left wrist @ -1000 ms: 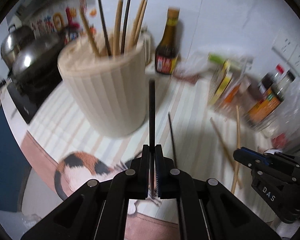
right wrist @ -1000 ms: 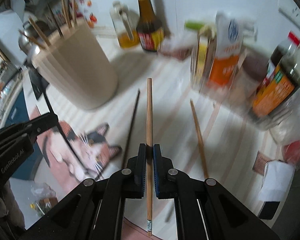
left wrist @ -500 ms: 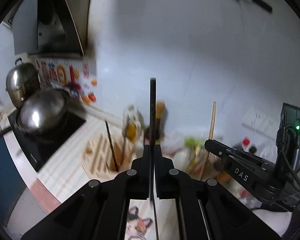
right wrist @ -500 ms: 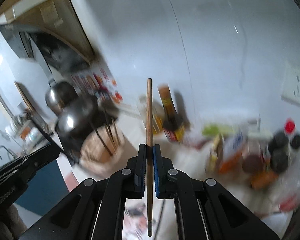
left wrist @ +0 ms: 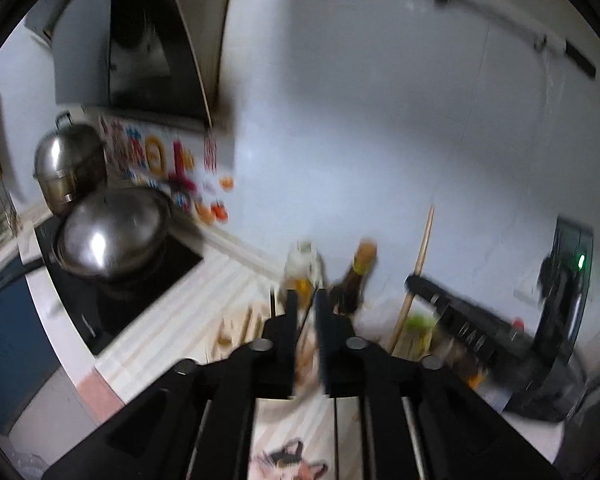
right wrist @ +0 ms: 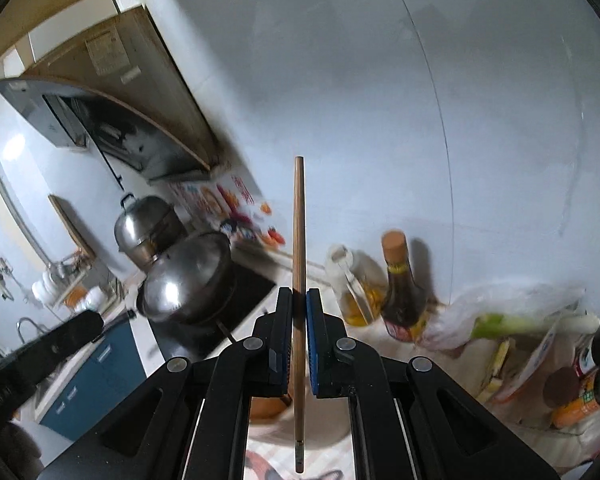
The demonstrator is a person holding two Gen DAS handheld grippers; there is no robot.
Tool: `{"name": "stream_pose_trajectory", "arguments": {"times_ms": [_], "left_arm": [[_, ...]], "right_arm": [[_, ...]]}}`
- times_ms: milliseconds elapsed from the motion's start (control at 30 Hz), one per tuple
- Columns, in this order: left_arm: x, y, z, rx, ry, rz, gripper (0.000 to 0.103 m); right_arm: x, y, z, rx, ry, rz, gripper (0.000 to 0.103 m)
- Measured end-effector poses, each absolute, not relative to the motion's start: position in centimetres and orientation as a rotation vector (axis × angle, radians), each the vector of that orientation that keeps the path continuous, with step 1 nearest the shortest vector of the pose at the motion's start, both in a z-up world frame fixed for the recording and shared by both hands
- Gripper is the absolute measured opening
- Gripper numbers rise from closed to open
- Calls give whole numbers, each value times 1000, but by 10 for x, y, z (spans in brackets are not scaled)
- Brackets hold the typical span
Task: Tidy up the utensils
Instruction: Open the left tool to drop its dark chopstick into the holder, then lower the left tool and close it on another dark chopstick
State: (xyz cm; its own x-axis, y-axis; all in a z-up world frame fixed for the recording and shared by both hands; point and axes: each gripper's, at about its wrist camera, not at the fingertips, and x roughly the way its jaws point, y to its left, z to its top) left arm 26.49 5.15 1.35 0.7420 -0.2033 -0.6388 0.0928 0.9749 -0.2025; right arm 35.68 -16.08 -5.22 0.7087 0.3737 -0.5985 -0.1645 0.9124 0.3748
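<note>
Upright, pale wooden chopstick (right wrist: 299, 240) (square-tipped) in right gripper (right wrist: 299, 300).

Tan wooden chopstick (right wrist: 299, 240); steel-grey pots (right wrist: 188, 280); blue cabinet (right wrist: 88, 380); striped cream countertop (left wrist: 204, 308).

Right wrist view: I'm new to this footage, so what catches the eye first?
A long brown wooden chopstick stands upright at centre, clamped in the right gripper. Left of it, a shiny round steel wok lid sits on the black stove. To the right stands a dark brown sauce bottle against the white wall.
</note>
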Motion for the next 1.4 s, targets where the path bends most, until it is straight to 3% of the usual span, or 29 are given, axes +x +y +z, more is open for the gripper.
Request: {"name": "stream_pose_trajectory", "arguments": {"times_ms": [67,167,300,467,733,833,1000,1067,1133,1400], "left_arm": [[256,45,-15,-119,765,-158,67],[242,27,-65,-61,822,-187,68],[230,-4,-151,-29,1059,-276,68],[225,-32,-234,-229,1331,-334,66],[243,-93,-290,19,1329,-268,65],[261,-99,-307,89,1332,-223,64],[281,-105,-324,165,1325,-210,41],[286,-109,-325,178,1318,-227,17],[290,-113,-326,191,1316,-248,5],[259,-84,-328,146,1318,-263,3]], "right_arm": [[346,-174,-71,293,775,293,7],[322,-202,-107,281,864,241,7],[279,-250,-164,316,1001,116,7],[233,-301,-222,421,1116,-46,7],[202,-322,-262,457,1170,-167,7],[200,-325,-266,460,1183,-178,7],[205,-323,-274,457,1197,-185,7],[209,-320,-276,457,1204,-183,7],[212,-317,-279,459,1212,-179,7],[214,-301,-269,437,1206,-139,7]]}}
